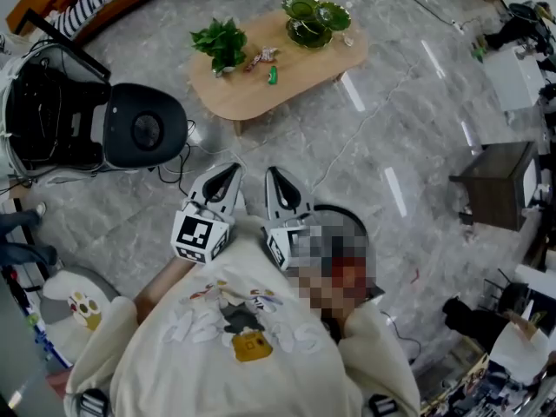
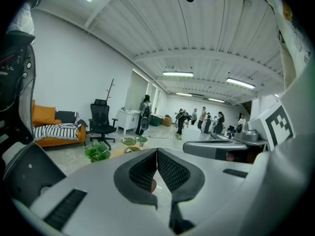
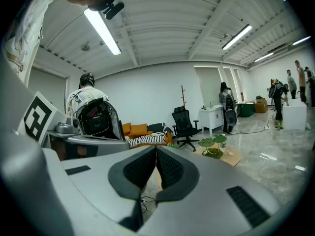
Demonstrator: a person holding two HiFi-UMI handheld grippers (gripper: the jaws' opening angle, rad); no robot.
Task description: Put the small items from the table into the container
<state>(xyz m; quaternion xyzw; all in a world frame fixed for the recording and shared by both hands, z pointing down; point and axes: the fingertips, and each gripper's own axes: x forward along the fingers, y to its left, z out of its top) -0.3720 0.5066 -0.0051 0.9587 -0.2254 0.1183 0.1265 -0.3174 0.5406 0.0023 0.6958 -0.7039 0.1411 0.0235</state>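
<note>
Low oval wooden desk (image 1: 252,94): stands on the grey marble floor (image 1: 391,129), ahead of the person and well apart from both claws.

On the desk:
- Green leaf-shaped tiered dish (image 1: 313,17), at the far right end.
- Small leafy green potted plant (image 1: 221,42), at the left end.
- Small green oblong item (image 1: 272,75), near the middle, between plant and dish.
- Small pale wrapped item (image 1: 261,56), just beside the green one; its kind is too small to tell.
- Small white piece (image 1: 347,40), close by the dish.

Left claw (image 1: 228,172): clenched, tips meeting, nothing held; pointed toward the desk.

Right claw (image 1: 273,174): clenched, tips meeting, nothing held; just beside the left one.

Black round-seated office chair (image 1: 143,129): left of the claws.
</note>
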